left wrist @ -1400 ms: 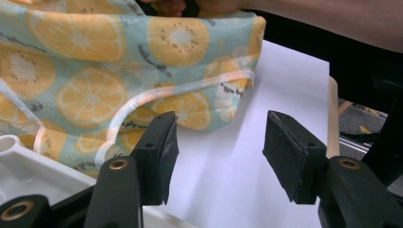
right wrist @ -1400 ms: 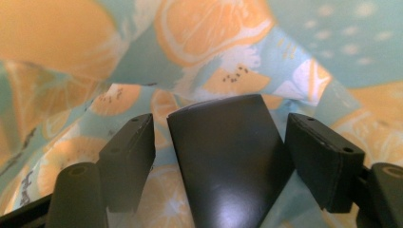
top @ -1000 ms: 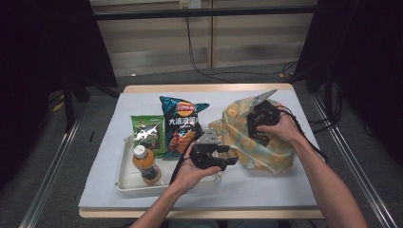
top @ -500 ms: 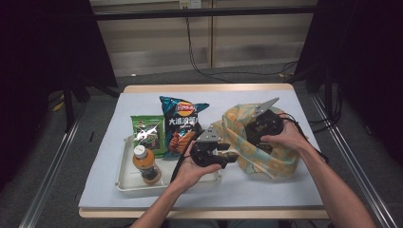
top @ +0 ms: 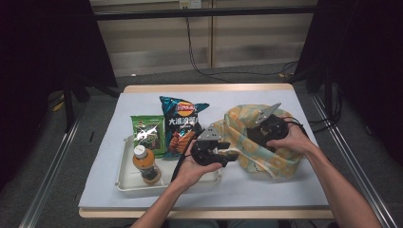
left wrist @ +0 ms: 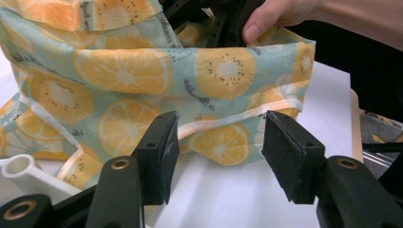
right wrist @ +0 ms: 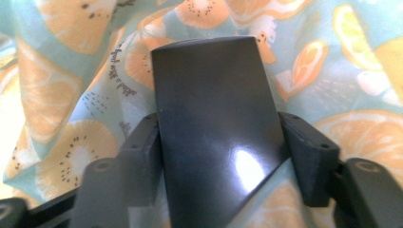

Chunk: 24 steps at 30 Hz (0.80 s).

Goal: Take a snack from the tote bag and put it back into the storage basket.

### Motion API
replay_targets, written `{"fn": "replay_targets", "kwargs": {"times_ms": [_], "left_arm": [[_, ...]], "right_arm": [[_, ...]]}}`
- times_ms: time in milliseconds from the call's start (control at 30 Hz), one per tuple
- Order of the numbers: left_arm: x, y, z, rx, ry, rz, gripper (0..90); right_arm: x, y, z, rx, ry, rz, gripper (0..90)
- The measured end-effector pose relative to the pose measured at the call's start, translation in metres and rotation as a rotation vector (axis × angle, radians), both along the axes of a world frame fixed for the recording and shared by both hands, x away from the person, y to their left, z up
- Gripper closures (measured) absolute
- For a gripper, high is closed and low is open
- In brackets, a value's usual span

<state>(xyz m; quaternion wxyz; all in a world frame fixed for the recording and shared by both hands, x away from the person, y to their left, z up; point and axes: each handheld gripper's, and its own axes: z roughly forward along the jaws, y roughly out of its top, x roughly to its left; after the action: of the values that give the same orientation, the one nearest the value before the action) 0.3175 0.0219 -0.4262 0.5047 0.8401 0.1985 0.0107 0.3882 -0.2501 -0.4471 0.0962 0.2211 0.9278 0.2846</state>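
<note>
On the white table we see the citrus-print cloth bag slumped at its right side, beside the white tray. Our right gripper, inside the bag, has just been closing on a dark glossy box, while our left gripper stands open at the bag's hem, touching nothing.

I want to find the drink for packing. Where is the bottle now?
In the high view the bottle lies in the white tray at the table's front left, just below the green snack packet.
</note>
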Motion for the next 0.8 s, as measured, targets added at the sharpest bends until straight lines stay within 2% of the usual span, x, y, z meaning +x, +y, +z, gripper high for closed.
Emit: {"fn": "replay_targets", "kwargs": {"times_ms": [100, 367, 433, 600, 767, 800], "left_arm": [[0.0, -0.002, 0.002, 0.001, -0.005, -0.004, 46.1], [0.002, -0.006, 0.011, -0.03, -0.018, 0.0, 46.2], [0.003, -0.008, 0.012, -0.04, -0.023, 0.003, 46.4], [0.005, -0.011, 0.013, -0.022, -0.025, -0.005, 46.4], [0.008, -0.016, 0.009, -0.01, -0.027, 0.012, 45.1], [0.009, -0.016, 0.01, -0.022, -0.034, 0.012, 44.3]], "right_arm": [[-0.002, -0.003, 0.005, 0.017, -0.016, -0.002, 41.4], [-0.012, -0.013, 0.028, 0.169, -0.082, -0.009, 42.7], [-0.015, -0.015, 0.032, 0.191, -0.094, -0.016, 42.6], [-0.02, -0.02, 0.041, 0.253, -0.096, -0.018, 42.7], [-0.023, -0.026, 0.055, 0.325, -0.125, -0.023, 42.6], [-0.024, -0.025, 0.059, 0.336, -0.13, -0.019, 42.6]]}}
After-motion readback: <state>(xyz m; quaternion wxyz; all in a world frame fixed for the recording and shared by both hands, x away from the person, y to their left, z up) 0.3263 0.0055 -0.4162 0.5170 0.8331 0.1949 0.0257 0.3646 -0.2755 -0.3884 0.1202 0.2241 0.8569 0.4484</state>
